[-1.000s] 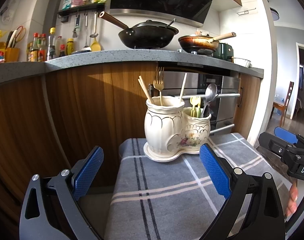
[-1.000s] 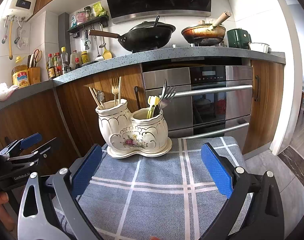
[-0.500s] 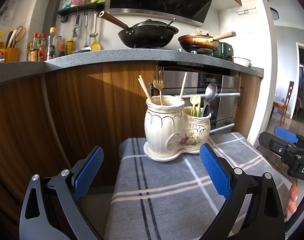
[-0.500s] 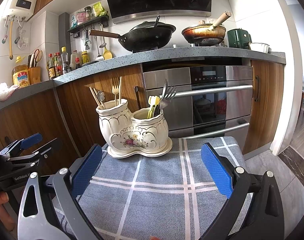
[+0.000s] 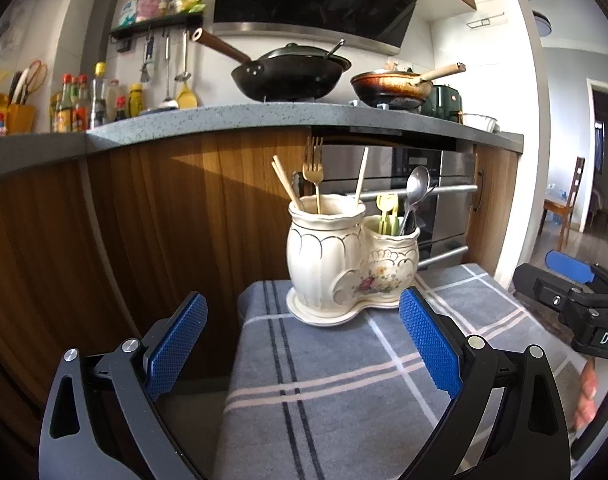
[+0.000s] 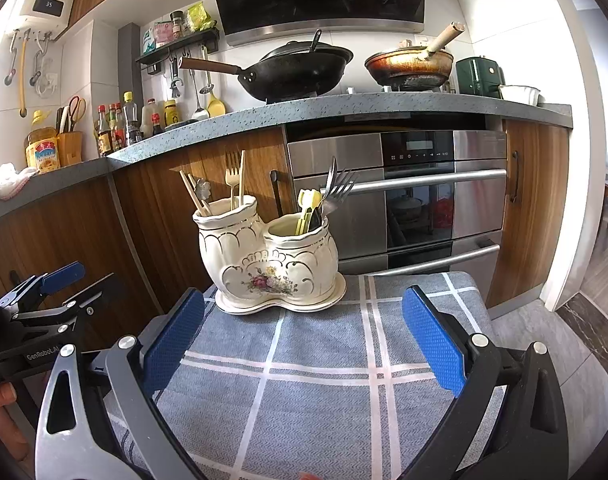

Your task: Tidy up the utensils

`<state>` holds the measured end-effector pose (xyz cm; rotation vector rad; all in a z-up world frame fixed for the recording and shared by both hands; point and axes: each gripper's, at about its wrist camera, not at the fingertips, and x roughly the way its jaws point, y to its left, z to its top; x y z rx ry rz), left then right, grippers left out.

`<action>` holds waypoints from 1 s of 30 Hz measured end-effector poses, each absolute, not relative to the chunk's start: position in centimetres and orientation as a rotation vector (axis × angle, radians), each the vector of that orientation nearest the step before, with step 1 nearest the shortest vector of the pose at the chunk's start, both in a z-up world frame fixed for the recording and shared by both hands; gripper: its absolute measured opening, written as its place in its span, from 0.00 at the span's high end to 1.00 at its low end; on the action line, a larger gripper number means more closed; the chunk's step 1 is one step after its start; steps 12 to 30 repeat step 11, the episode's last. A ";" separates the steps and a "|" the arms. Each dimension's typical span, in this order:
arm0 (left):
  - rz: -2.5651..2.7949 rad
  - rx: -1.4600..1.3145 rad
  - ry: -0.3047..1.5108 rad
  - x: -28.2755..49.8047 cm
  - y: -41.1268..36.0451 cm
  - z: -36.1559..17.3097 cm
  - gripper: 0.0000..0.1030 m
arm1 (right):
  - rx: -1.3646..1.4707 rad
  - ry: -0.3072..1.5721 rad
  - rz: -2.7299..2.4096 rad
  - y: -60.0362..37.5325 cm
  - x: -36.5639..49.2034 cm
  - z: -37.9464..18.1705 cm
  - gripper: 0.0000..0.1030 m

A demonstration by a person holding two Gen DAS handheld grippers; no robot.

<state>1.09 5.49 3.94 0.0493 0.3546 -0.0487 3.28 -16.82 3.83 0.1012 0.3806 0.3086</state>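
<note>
Both claws (image 5: 301, 326) (image 6: 304, 320) gape wide, empty, utensil holder (image 6: 269, 258) standing just beyond them.

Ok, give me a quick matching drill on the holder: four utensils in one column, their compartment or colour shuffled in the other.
Things:
1. gold fork
2. silver spoon
3. chopsticks
4. yellow-green utensils

Descriptions:
A. shorter pot, pale plastic
B. taller pot, metal tines up
C. taller pot, wooden sticks
D. shorter pot, shiny bowl up

Pairs: 1-B, 2-D, 3-C, 4-A
</note>
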 end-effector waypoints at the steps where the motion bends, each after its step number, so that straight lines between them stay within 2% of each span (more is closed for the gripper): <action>1: -0.053 0.056 0.354 1.1 5.4 3.9 0.07 | 0.101 0.381 0.308 -16.8 3.3 3.8 0.05; 10: -0.082 0.039 0.408 1.8 5.4 3.5 0.06 | 0.100 0.383 0.313 -16.9 3.3 3.8 0.05; 30: -0.080 0.030 0.408 1.8 5.5 3.5 0.06 | 0.098 0.384 0.312 -16.9 3.3 3.7 0.05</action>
